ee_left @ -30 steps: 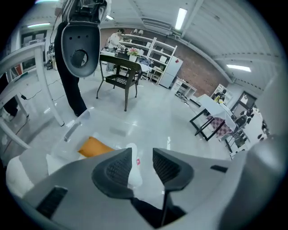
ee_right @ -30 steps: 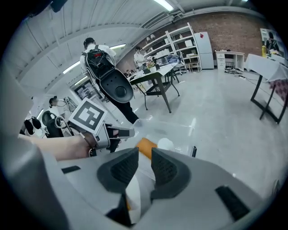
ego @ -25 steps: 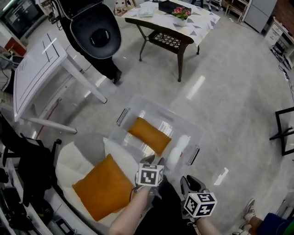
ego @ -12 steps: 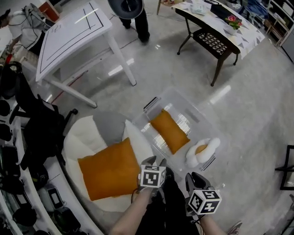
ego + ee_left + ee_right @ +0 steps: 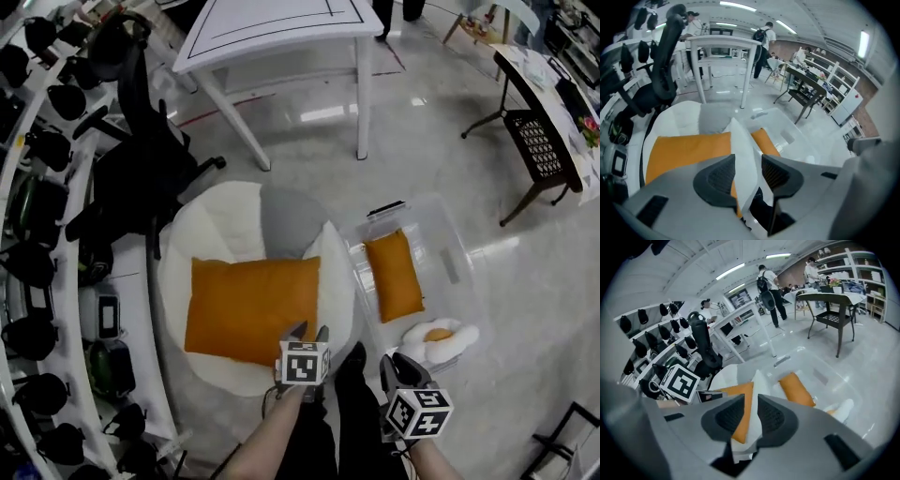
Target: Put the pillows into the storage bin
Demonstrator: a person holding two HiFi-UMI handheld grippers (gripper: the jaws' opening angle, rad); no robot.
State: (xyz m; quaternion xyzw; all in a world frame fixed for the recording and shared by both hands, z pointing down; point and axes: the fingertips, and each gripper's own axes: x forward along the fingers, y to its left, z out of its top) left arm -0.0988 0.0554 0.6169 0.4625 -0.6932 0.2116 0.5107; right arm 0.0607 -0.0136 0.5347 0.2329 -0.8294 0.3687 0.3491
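Soft pillows on a round chair, a clear bin just beside it.

A plump orange pillow [image 5: 251,307] lies flat on the white padded round chair [image 5: 220,225], with a white pillow [image 5: 333,281] propped on edge at its right. The hard, clear plastic storage bin [image 5: 448,267] holds a smaller oblong orange pillow [image 5: 394,277]; a fried-egg-shaped pillow [image 5: 436,337] sits at its near end. The left gripper [image 5: 748,159] has just been opening; its jaws stand apart, the white pillow's edge in the gap, unpinched. The right gripper [image 5: 750,398] has jaws a little apart, gripping nothing.

Grey hand-held grippers [image 5: 748,160] with black ribbed pads [image 5: 721,176] and square-marker cubes [image 5: 305,363].
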